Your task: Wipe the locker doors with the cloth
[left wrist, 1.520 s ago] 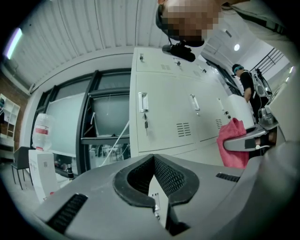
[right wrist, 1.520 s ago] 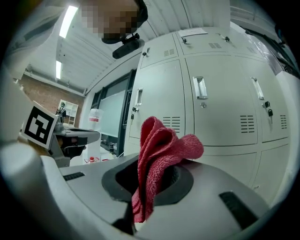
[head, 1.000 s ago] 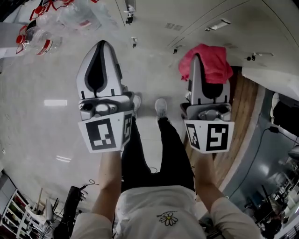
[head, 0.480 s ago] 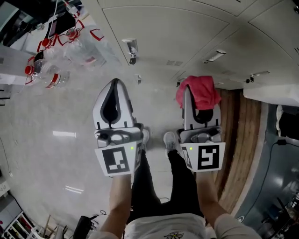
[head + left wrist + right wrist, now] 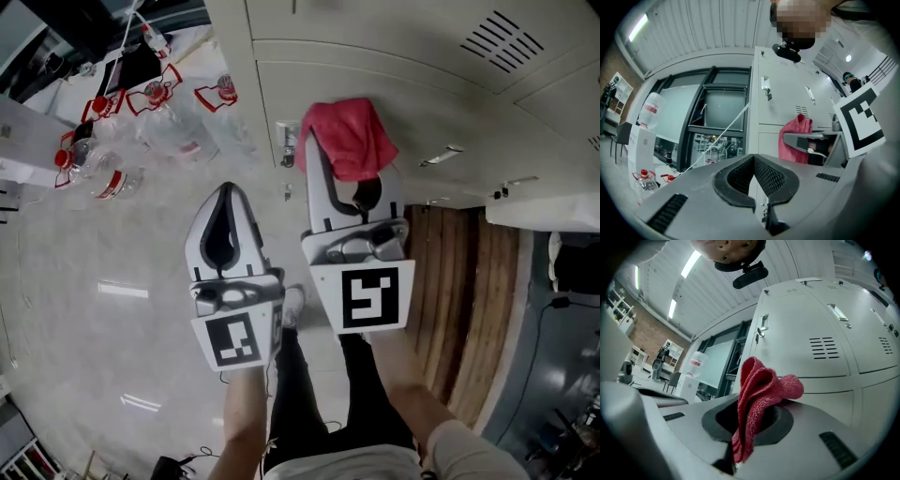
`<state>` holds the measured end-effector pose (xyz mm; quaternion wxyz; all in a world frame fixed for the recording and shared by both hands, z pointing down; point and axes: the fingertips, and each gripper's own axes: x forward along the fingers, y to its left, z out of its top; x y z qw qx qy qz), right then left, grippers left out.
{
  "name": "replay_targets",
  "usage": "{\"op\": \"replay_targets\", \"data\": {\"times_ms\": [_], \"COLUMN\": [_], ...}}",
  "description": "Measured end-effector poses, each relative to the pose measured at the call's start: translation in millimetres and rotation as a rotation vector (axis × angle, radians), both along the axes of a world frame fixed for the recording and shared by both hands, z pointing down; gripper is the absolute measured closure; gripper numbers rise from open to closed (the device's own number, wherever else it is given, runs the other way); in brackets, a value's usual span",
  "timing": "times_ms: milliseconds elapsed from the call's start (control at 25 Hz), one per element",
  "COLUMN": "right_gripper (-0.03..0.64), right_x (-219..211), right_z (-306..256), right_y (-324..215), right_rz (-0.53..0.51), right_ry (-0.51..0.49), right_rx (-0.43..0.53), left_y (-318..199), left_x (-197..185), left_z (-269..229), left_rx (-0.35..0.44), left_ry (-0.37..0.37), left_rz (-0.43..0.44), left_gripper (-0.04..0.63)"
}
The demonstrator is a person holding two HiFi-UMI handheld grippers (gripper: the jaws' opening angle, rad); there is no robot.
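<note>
A red cloth [image 5: 349,136] is bunched at the tip of my right gripper [image 5: 322,145], which is shut on it and held up in front of the pale grey locker doors [image 5: 431,84]. In the right gripper view the cloth [image 5: 757,394] sticks up out of the jaws, with a vented locker door [image 5: 811,329] close behind; whether cloth and door touch I cannot tell. My left gripper [image 5: 228,192] hangs lower and to the left, shut with nothing in it. From the left gripper view, the cloth [image 5: 797,138] shows against the lockers [image 5: 783,98].
Several large water bottles with red caps [image 5: 112,141] stand on the floor at the left of the lockers. A door latch [image 5: 286,141] sits beside the cloth. A wood-plank strip [image 5: 469,281] runs along the locker base. The person's shoe [image 5: 292,305] is below.
My right gripper has risen and moved left toward the locker door with the cloth. The left gripper stays low, still shut. The head view has tilted up to the lockers.
</note>
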<state>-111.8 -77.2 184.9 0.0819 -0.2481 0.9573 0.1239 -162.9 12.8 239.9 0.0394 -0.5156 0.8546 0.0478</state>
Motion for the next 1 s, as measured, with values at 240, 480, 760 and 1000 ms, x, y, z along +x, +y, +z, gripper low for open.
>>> {"op": "replay_targets", "data": {"times_ms": [240,480,760,1000], "right_gripper": [0.586,0.587,0.586,0.586], "right_x": [-53,-72,-78,-74], "right_z": [-13,-10,-3,4], "right_y": [7,0,-9,-13], "right_rz": [-0.005,0.059,0.099,0.089], "right_ry": [-0.015,0.012,0.062,0.096], "right_rx": [0.061,0.103,0.117,0.141], "left_y": [12,11,-3,-15], "left_x": [-30,-46,-48,-37], "left_z": [2,8,5,16], "left_rx": [-0.008,-0.02,-0.019,-0.032], "left_ry": [-0.007,0.0,-0.009,0.007], "left_rz": [-0.001,0.009,0.041,0.059], "left_gripper": [0.58,0.579,0.58,0.58]}}
